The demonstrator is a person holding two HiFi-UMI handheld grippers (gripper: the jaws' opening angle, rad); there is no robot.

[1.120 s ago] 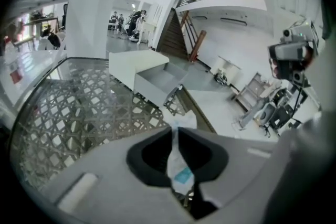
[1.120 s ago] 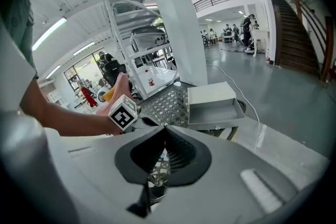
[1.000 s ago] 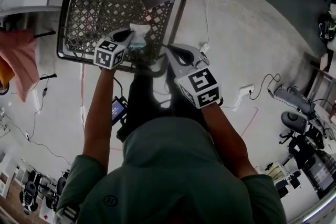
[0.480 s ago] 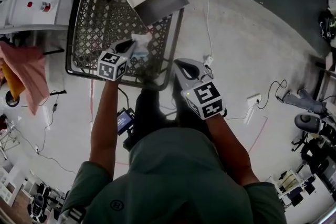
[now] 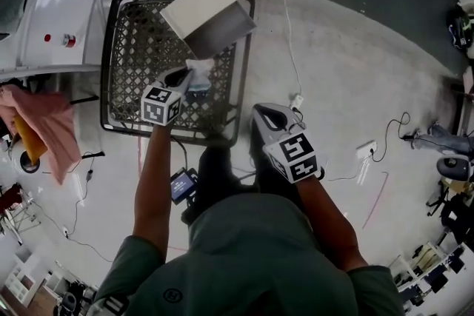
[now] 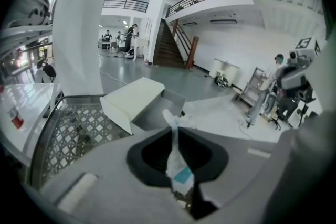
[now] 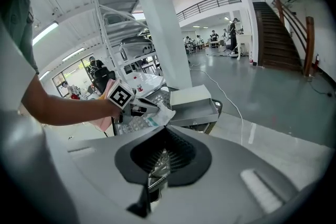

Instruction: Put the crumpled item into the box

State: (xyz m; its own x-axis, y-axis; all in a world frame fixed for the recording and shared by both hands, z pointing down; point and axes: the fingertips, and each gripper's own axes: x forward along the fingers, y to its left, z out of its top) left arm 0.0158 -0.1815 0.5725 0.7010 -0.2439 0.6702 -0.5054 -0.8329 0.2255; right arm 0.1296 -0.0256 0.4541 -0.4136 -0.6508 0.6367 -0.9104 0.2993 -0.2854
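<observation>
Left gripper (image 5: 187,75) was clamped on the crumpled item (image 5: 201,73), a wrinkled white wad of thin paper or film with a small teal patch. The wad was pinched between the ribbed black pads and stuck out past the tips.

Just beyond those tips sat the box (image 5: 198,4): rectangular, a flat matt white slab joined to a shallow grey open tray. It perched on the far rim of a black basket (image 5: 127,48) of diamond-lattice mesh, which lay beneath the left gripper.

Right gripper (image 5: 261,113) hung beside and a little behind the left, outside the basket's near rim, over pale smooth floor (image 5: 348,70). Its jaws were together, nothing between them.

A marker cube (image 5: 161,103) with black-and-white squares sat at the left gripper's back end.
</observation>
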